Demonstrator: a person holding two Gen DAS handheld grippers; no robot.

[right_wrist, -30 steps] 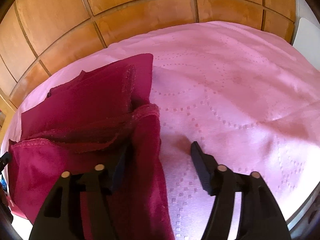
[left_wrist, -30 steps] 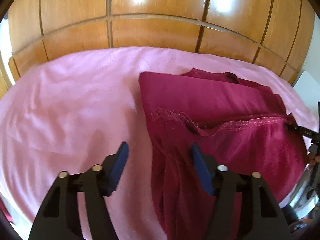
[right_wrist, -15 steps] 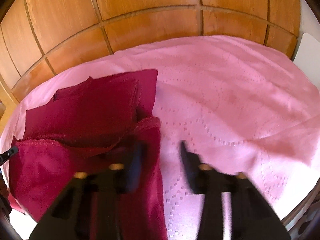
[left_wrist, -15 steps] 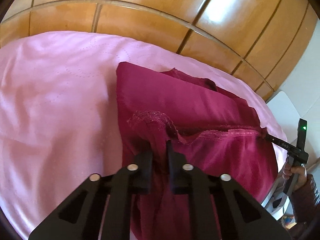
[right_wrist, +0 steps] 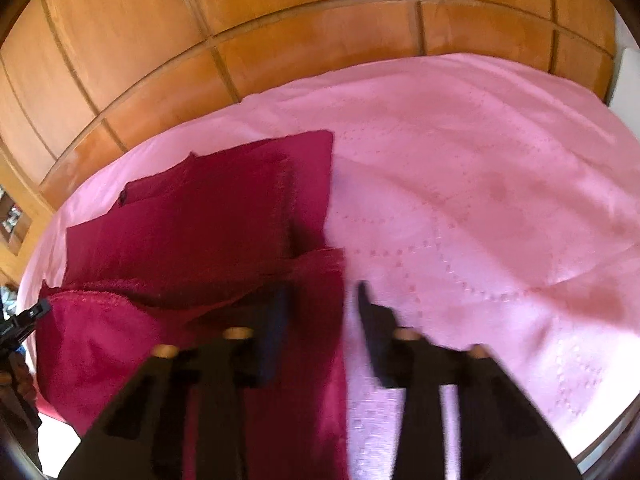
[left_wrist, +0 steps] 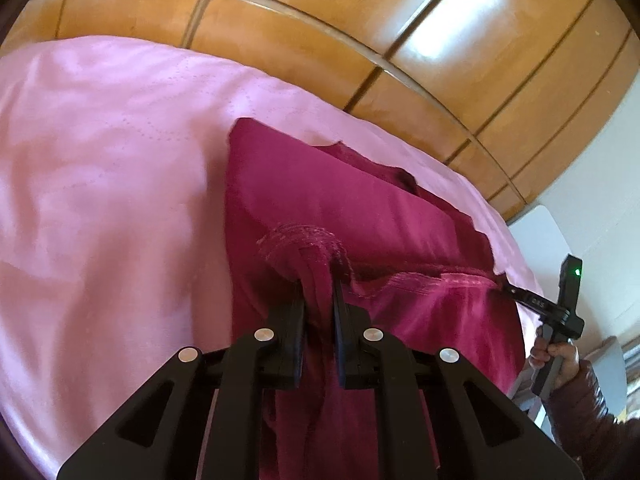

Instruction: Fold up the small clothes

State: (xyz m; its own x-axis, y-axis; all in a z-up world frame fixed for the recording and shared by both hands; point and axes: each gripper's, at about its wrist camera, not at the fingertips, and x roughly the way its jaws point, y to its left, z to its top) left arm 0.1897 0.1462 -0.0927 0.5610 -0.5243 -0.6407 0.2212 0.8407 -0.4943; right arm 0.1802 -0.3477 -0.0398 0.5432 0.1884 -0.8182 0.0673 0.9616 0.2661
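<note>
Two left gripper (left_wrist: 319,300) fingers pinched a bunched hem of the maroon garment (left_wrist: 360,216). Right gripper (right_wrist: 320,312) fingers stood apart, straddling its near edge, motion-blurred. It lay partly folded on the pink bed (right_wrist: 480,200).

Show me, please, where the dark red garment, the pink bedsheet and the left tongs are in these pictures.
dark red garment (left_wrist: 360,208), left wrist view, on its flat upper panel.
pink bedsheet (right_wrist: 480,184), right wrist view, on a bare stretch.
left tongs (left_wrist: 320,312), left wrist view, midway between fingertips.
</note>
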